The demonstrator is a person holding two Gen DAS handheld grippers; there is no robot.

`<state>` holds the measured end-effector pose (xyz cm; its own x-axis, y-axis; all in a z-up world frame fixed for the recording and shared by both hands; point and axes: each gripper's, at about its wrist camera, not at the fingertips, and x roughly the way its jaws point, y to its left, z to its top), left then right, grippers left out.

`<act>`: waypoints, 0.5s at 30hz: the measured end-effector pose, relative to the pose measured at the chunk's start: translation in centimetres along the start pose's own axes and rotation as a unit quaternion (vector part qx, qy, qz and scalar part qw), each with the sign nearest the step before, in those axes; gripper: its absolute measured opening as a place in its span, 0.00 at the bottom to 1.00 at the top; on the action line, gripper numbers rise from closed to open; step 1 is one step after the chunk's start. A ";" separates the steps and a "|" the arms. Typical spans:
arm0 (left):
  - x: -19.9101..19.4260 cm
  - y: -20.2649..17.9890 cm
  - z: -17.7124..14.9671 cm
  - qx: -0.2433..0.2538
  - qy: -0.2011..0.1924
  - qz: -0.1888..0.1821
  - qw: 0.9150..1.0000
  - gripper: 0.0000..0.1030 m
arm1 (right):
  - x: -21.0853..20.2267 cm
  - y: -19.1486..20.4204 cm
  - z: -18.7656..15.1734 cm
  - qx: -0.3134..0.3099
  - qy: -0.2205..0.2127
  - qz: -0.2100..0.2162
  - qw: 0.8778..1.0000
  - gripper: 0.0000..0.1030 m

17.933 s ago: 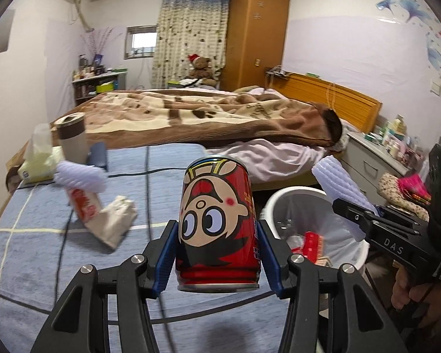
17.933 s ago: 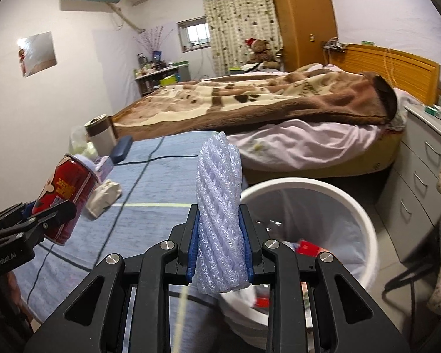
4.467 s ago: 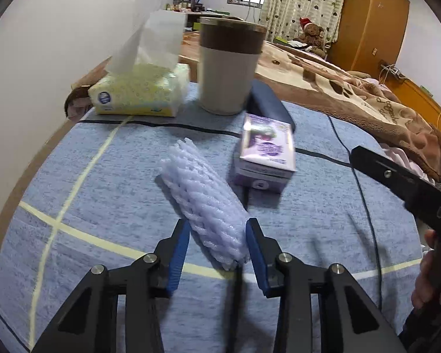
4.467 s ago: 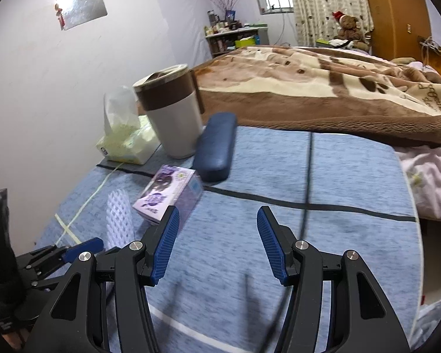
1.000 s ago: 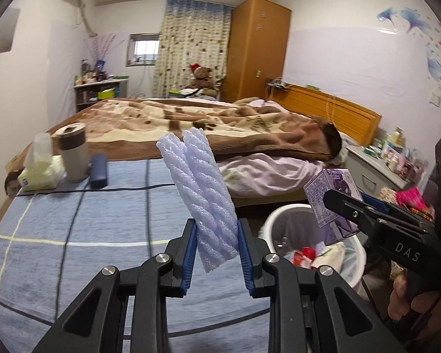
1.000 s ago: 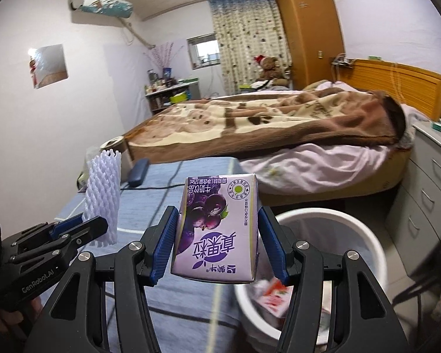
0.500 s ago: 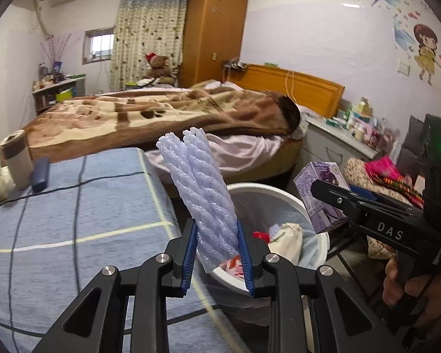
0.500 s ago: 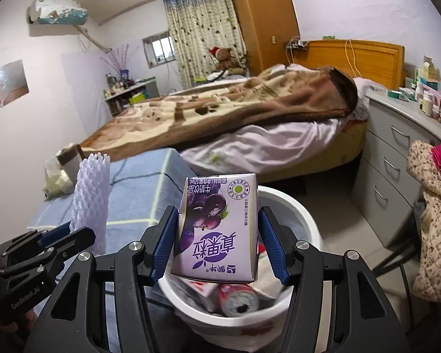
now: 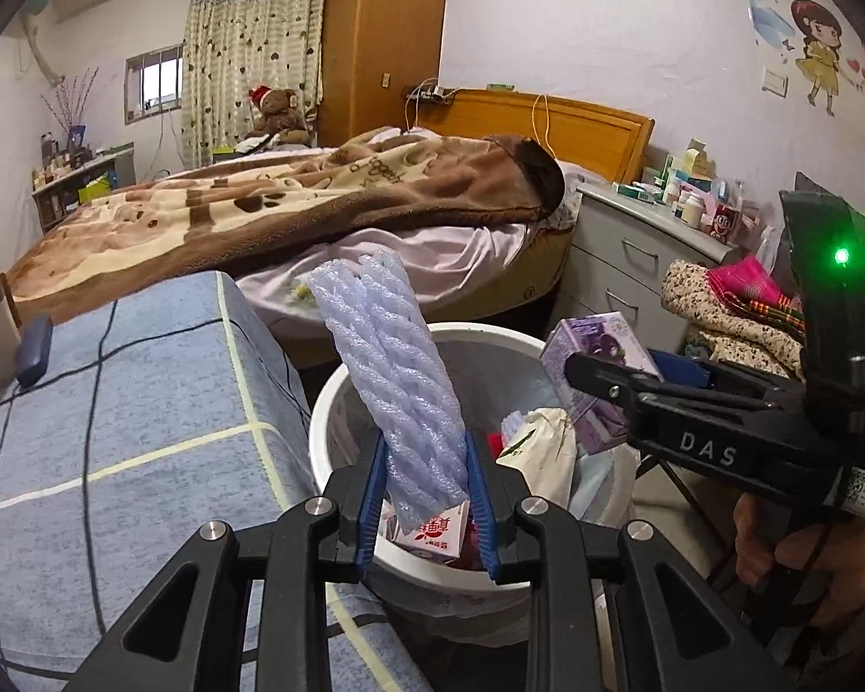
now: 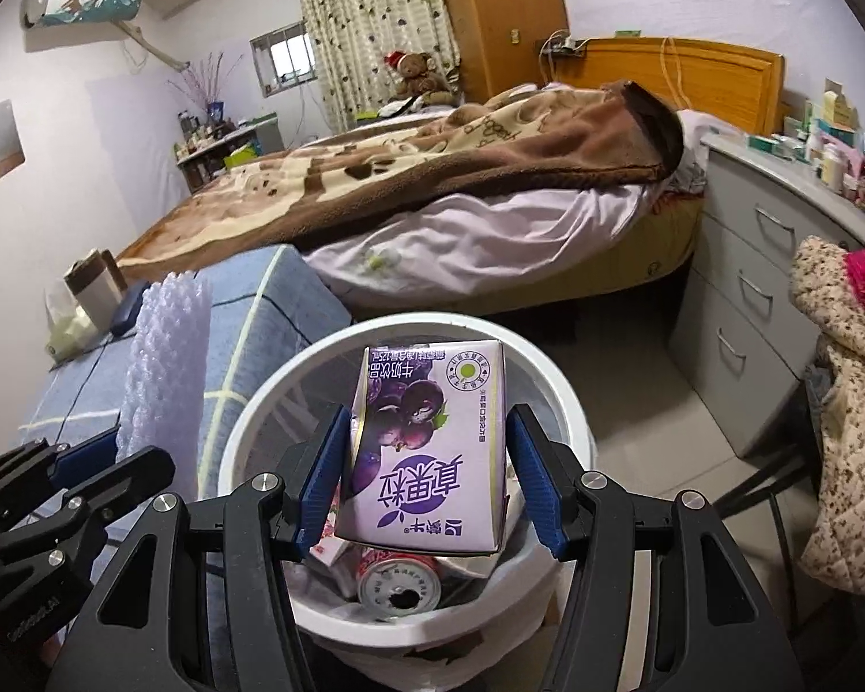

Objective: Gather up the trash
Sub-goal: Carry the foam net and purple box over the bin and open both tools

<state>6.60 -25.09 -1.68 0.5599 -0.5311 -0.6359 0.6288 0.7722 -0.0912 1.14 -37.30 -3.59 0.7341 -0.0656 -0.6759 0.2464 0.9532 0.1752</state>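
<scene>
My left gripper is shut on a white foam net sleeve that stands up between the pads, over the near rim of the white trash bin. My right gripper holds a purple milk carton above the bin; gaps show between carton and pads, the jaws looking partly opened. The bin holds a red can, cartons and a crumpled bag. The right gripper with its carton also shows in the left wrist view.
A table with a blue cloth lies left of the bin, with a cup, a dark case and a tissue pack at its far end. A bed is behind, grey drawers and a clothes heap to the right.
Both grippers have swung right from the table and come over the bin. The right gripper tilted down and its jaws widened around the carton.
</scene>
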 end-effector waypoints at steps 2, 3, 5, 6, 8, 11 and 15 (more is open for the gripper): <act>0.4 0.0 0.0 -0.002 0.000 0.001 1.000 0.29 | 0.3 -0.3 -0.1 0.003 0.006 -0.003 1.000 0.56; 0.5 0.1 0.1 -0.002 0.001 0.002 1.000 0.29 | 0.5 -0.4 -0.1 0.004 0.007 -0.003 1.000 0.56; 1.1 0.3 0.2 -0.008 0.009 -0.003 1.000 0.31 | 0.8 -0.5 -0.2 0.006 0.014 -0.002 1.000 0.57; 1.2 0.3 0.2 -0.011 0.008 -0.006 1.000 0.32 | 0.9 -0.6 -0.1 0.007 0.015 -0.003 1.000 0.57; 1.4 0.3 0.3 -0.014 0.006 -0.013 1.000 0.43 | 1.0 -0.7 -0.2 0.009 0.017 -0.011 1.000 0.58; 1.4 0.5 0.3 -0.014 0.006 -0.008 1.000 0.47 | 1.0 -0.7 -0.3 0.008 0.015 -0.009 1.000 0.67; 1.2 0.6 0.2 -0.014 0.007 0.000 1.000 0.49 | 0.7 -0.7 -0.2 0.014 0.008 -0.003 1.000 0.67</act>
<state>7.77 -25.32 -2.30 0.5528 -0.5259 -0.6464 0.6127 0.7823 -0.1125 1.33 -37.94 -4.32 0.7224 -0.0674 -0.6881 0.2687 0.9444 0.1896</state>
